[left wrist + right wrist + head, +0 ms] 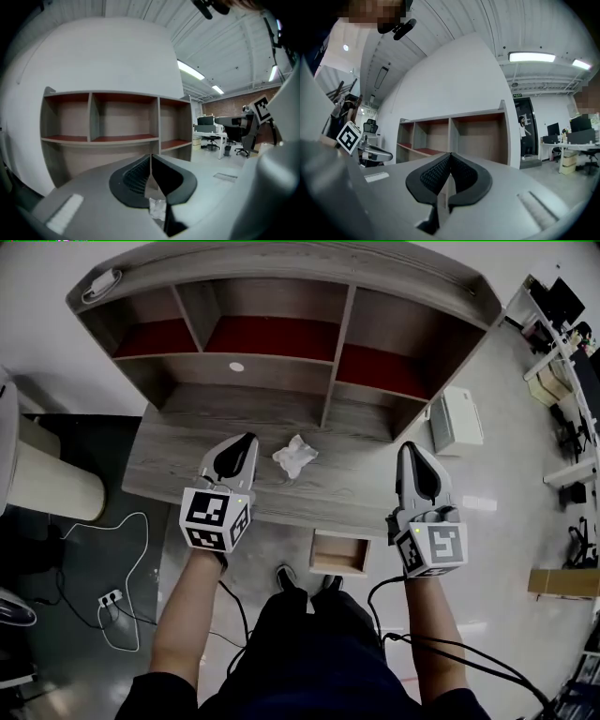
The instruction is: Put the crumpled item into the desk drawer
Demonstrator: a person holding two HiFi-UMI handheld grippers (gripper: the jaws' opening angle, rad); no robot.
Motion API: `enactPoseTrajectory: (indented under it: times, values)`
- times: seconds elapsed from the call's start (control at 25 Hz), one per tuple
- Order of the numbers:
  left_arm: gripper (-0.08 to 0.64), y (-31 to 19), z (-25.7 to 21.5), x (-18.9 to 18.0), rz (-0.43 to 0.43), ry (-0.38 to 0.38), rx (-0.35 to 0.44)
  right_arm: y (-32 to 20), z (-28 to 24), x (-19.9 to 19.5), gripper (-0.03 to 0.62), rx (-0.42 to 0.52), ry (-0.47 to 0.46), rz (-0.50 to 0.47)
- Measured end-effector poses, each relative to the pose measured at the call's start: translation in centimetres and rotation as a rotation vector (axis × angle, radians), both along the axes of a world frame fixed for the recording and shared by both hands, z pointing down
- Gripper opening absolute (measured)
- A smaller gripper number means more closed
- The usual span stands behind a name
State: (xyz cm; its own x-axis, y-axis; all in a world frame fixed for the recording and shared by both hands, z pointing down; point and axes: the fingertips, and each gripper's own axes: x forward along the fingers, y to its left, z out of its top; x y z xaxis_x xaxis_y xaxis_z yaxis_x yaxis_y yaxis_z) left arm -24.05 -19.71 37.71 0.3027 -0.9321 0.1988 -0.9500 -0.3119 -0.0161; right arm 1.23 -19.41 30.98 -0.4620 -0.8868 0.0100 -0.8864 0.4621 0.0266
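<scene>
A crumpled white paper [294, 457] lies on the grey wooden desk [169, 460], in front of the hutch shelves. My left gripper [247, 440] hovers just left of it, jaws shut with nothing held. In the left gripper view the tips [151, 157] meet, and the paper [158, 208] shows below through the gap behind them. My right gripper [408, 447] is over the desk's right end, well right of the paper, also shut and empty; its tips [449, 155] touch. A small drawer [339, 553] stands pulled out under the desk's front edge, between the two grippers.
The hutch [281, 329] with three open shelf bays backs the desk. A white cylinder [47, 482] stands at the left, a power strip [111, 598] and cables lie on the floor, and a white box unit [457, 418] sits at the right. The person's feet [286, 577] are below the drawer.
</scene>
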Motion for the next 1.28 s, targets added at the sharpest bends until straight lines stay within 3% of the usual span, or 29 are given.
enactPoseTrajectory:
  times: [0.12, 0.2, 0.36, 0.52, 0.64, 1.0, 1.28]
  values:
    - [0.016, -1.2, 5.5, 1.0, 0.048, -0.025, -0.138, -0.8, 2.1, 1.0, 0.006, -0.04, -0.02, 0.026]
    - [0.017, -1.5, 10.0, 1.5, 0.061, 0.022, -0.269, -1.3, 3.1, 1.5, 0.006, -0.061, -0.029, 0.035]
    - [0.017, -1.6, 18.1, 1.9, 0.019, 0.24, -0.522, -2.2, 4.7, 2.4, 0.006, -0.097, -0.034, 0.047]
    - [0.033, -1.3, 24.2, 2.4, -0.051, 0.504, -0.705, -2.5, 6.4, 3.5, 0.006, -0.124, -0.028, 0.066]
    - [0.057, -1.5, 27.3, 2.4, -0.093, 0.552, -0.774, -2.6, 7.3, 4.2, 0.006, -0.147, -0.016, 0.082]
    - [0.084, -2.6, 32.7, 3.2, -0.181, 0.598, -0.89, -2.8, 8.8, 6.9, 0.006, -0.18, -0.008, 0.149]
    - [0.084, -3.0, 34.4, 4.2, -0.239, 0.683, -0.92, -2.4, 9.9, 8.2, 0.006, -0.204, -0.007, 0.173]
